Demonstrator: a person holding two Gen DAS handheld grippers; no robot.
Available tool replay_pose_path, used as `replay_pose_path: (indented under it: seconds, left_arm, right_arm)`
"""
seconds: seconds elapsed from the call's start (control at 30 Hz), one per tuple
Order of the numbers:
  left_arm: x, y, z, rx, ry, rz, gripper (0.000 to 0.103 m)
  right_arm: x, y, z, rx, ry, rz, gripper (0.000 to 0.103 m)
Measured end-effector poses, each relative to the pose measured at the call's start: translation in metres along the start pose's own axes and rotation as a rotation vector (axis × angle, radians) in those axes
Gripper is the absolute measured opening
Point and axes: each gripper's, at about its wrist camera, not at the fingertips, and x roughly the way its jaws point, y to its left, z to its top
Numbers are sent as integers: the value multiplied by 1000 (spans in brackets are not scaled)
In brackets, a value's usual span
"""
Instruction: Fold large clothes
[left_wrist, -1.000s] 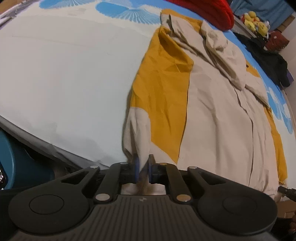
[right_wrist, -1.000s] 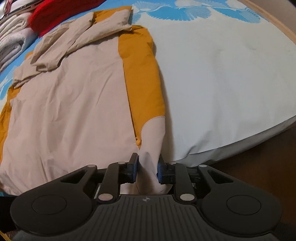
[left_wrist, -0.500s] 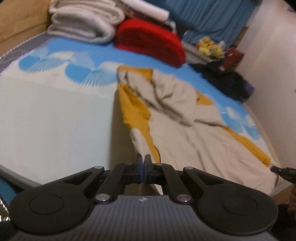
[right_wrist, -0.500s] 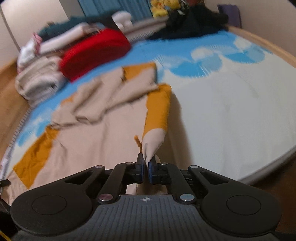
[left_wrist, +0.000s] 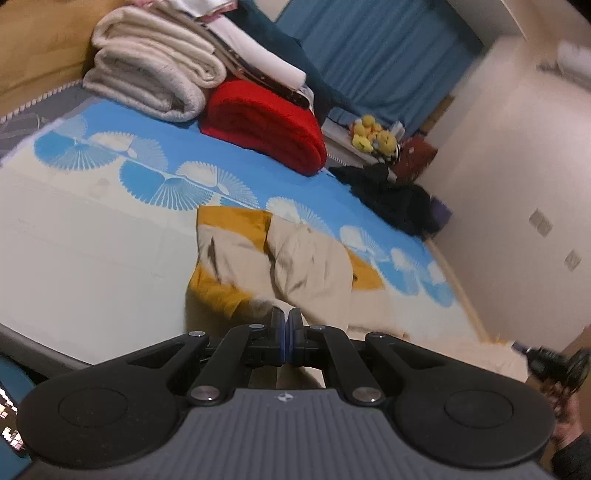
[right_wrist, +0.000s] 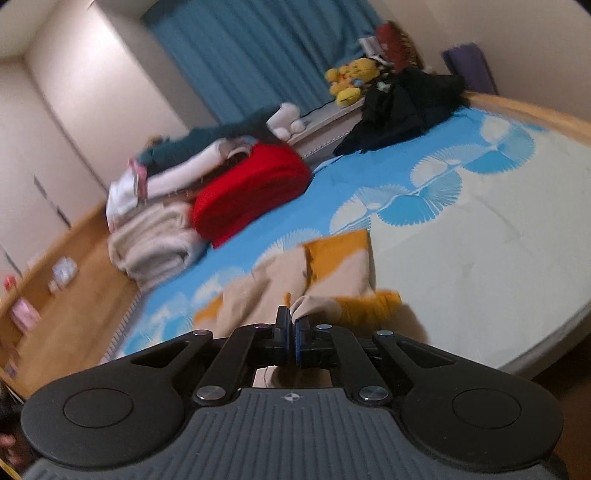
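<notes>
- Beige-and-orange garment (left_wrist: 295, 258) lies mid-bed (left_wrist: 92, 236), its near hem lifted toward me.
- My left gripper (left_wrist: 287, 325) and right gripper (right_wrist: 294, 328) each pinch a hem corner, so both halves should fold over evenly.

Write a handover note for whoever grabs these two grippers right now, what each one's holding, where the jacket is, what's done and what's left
Left gripper: shut on the beige and mustard jacket at its near hem.
Right gripper: shut on the hem's other corner.
Jacket: on the bed, near end lifted toward the collar end; the far part lies rumpled on the blue-patterned sheet.
Done: both hem corners gripped and raised.
Left: lay the hem down on the upper part, release, smooth, probably fold again.
Red blanket and stacked towels sit beyond; likely keep clear.
</notes>
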Motion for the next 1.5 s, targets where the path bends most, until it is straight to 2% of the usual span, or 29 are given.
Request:
replay_pose_path:
  seconds: [0.13, 0.27, 0.37, 0.47, 0.5, 0.57, 0.63, 0.67, 0.77, 0.9, 1.0, 1.07, 1.13, 1.27, 1.33, 1.4, 1.43, 1.5]
  left_arm:
    - [54, 23, 20, -40, 15, 33, 1]
    - [141, 53, 44, -108, 44, 42, 1]
    - [202, 69, 63, -102, 50, 88, 1]
    - [238, 87, 72, -161, 36, 135, 6]
    - [242, 91, 75, -188, 32, 128, 9]
    - [240, 91, 78, -212, -13, 110, 42]
    - [238, 84, 77, -176, -22, 131, 45]
    - [240, 82, 76, -138, -2, 153, 45]
    - [248, 78, 69, -40, 60, 241, 45]
    - [259, 83, 53, -14, 115, 261, 45]
    - [275, 76, 44, 67, 171, 299, 46]
    - [285, 66, 41, 129, 185, 309, 58]
    - [295, 54, 35, 178, 206, 310, 63]
    - [324, 30, 24, 294, 276, 245, 62]
    - [343, 13, 13, 407, 333, 264, 62]
    - [363, 0, 2, 514, 384, 298, 56]
    - [372, -7, -1, 556, 388, 305, 51]
    - [380, -13, 3, 570, 342, 297, 49]
  right_arm:
    - [38, -17, 11, 39, 9, -25, 2]
    - [120, -30, 28, 40, 62, -51, 2]
    - [184, -39, 45, 42, 89, -89, 2]
    - [234, -42, 57, 46, 71, -153, 8]
    - [246, -44, 58, 36, 53, -185, 15]
    - [261, -51, 55, 34, 25, -222, 17]
    - [269, -65, 44, 56, 22, -213, 17]
    - [276, -68, 40, 65, 71, -247, 17]
    - [282, -66, 38, 13, 78, -235, 18]
    - [298, -62, 28, 9, 163, -214, 25]
    - [311, -51, 15, -40, 226, -186, 25]
    - [325, -45, 7, -84, 284, -190, 25]
    - [337, -42, -1, -81, 328, -159, 27]
    - [358, -38, -10, 8, 409, -59, 33]
    - [371, -27, -15, -21, 453, -20, 34]
    - [386, -13, -23, -92, 503, -21, 34]
    - [394, -7, -27, -125, 531, -27, 34]
    - [407, 1, -32, -167, 558, -38, 34]
